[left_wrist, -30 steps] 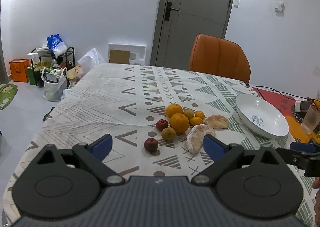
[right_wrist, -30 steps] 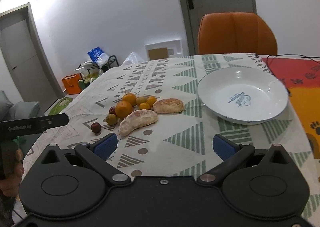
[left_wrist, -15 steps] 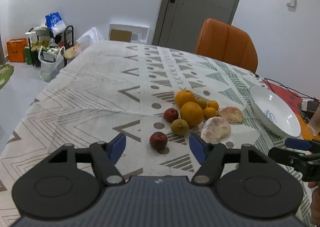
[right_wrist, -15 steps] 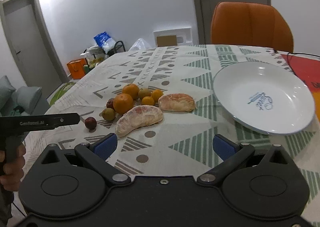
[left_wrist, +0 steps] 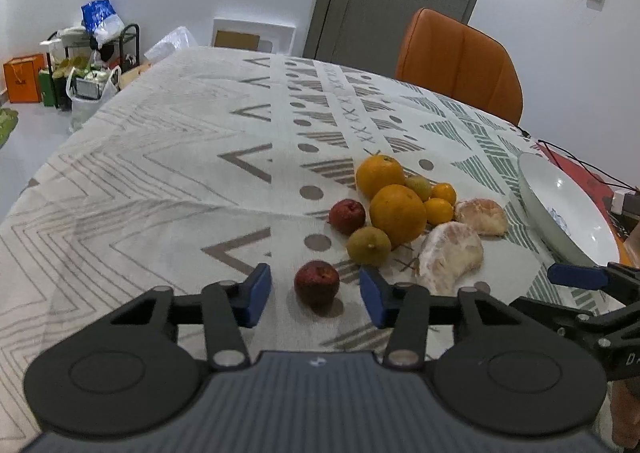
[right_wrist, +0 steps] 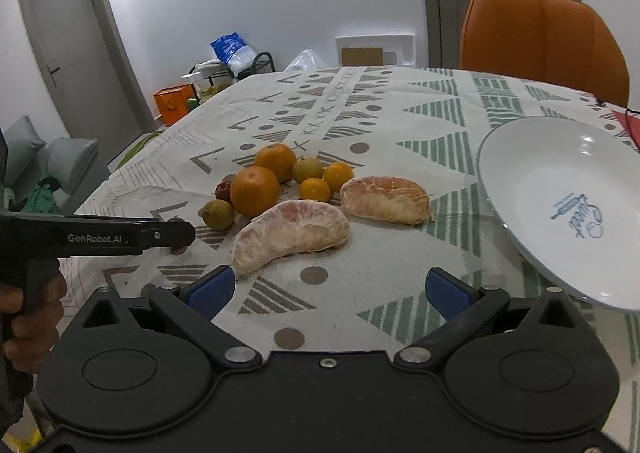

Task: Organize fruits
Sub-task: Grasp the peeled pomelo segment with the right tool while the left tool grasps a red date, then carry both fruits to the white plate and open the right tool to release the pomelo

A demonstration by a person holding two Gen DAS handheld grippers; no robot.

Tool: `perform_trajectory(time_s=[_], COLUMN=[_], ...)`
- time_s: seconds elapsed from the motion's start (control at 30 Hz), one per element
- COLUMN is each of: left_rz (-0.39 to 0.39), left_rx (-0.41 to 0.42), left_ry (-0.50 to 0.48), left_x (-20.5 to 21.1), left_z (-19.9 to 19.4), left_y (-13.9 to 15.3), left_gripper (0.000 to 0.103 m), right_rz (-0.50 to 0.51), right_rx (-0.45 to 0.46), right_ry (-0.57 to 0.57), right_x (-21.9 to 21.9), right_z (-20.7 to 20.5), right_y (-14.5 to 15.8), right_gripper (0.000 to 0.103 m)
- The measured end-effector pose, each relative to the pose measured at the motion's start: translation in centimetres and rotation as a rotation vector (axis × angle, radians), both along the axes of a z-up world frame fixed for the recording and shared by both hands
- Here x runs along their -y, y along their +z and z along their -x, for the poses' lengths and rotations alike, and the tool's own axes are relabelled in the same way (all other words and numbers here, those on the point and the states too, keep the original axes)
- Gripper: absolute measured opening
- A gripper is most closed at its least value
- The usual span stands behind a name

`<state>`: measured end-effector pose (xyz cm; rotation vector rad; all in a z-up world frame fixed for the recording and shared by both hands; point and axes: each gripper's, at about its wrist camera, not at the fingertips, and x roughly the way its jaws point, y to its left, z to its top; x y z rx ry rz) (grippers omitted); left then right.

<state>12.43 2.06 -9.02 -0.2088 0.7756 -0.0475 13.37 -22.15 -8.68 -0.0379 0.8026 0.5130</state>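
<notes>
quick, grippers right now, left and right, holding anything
Left gripper: jaws closing around the dark red fruit, pads not touching it yet.
Right gripper: open wide, holding nothing.

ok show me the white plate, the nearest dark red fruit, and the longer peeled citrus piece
white plate [right_wrist: 532, 181], right wrist view, bare inner wall.
dark red fruit [left_wrist: 317, 282], left wrist view, its front.
longer peeled citrus piece [right_wrist: 292, 233], right wrist view, its middle.

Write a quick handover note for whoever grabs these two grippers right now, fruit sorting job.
Left gripper: jaws closing around the near dark red fruit, pads not yet on it.
Right gripper: open, empty, low over the tablecloth before the peeled pomelo piece.
Fruits: oranges, small citrus and a second pomelo piece clustered left of the white plate.
Done: nothing on the plate.
Left: all fruit.
</notes>
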Motion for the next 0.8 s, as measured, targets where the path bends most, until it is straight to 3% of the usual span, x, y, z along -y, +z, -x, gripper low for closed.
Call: perform_trajectory(time_s=[0.1,0.47,0.8], left_rz=[-0.042,-0.011,-0.005], left_rx=[-0.001,0.012,0.019], left_ry=[0.008,0.037,0.045], left_x=[0.1,-1.7,-2.2], left_z=[-0.2,-0.1,-0.4], left_y=[0.0,0.5,0.6], left_gripper=[0.023,0.023,0.023], right_rz=[-0.002,0.032,0.096], right_rx=[-0.004,0.0,0.03], right_ry=[0.02,0.147,0.18], right_x=[-0.5,-3.8,-4.8], right_z=[-0.7,-2.5,-3.4], right_y=[-0.3,-1.3,-2.2], right_gripper=[0.103,0.103,0.103])
